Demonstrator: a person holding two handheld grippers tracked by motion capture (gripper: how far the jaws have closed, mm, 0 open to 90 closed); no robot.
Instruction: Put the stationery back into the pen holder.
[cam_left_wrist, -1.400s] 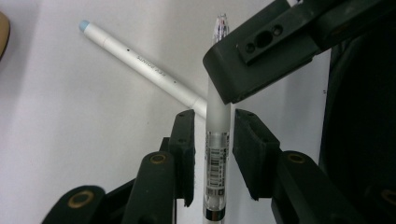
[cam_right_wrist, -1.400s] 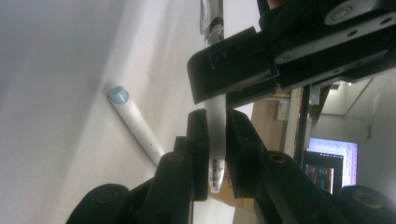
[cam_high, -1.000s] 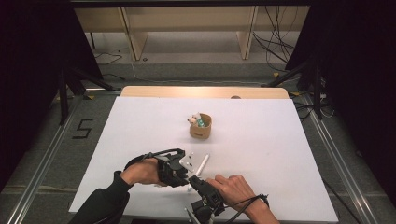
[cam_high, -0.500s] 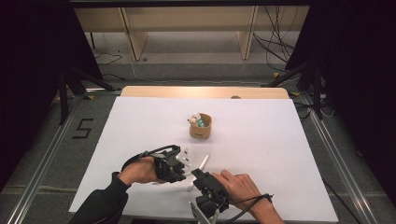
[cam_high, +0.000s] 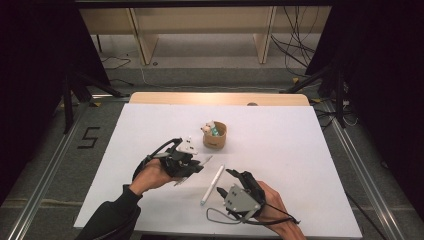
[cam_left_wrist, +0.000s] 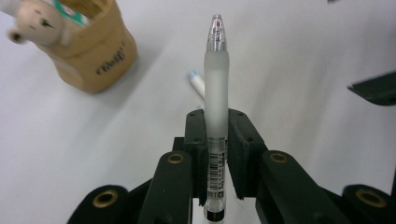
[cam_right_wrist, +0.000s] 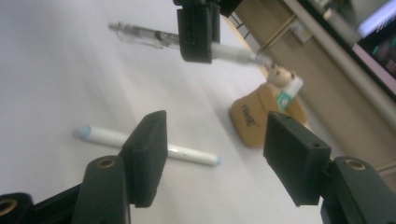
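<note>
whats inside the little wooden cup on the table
The wooden cup holds a small bear-shaped figure and a white item with a green label, both sticking out above the rim. Their lower parts and the cup's bottom are hidden by its wall.

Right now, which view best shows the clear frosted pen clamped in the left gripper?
The left gripper view: the clear frosted pen stands sharp between the shut jaws of the left gripper, tip and barcode visible. The right gripper view shows it blurred and farther off. The high view shows it tiny.
</note>
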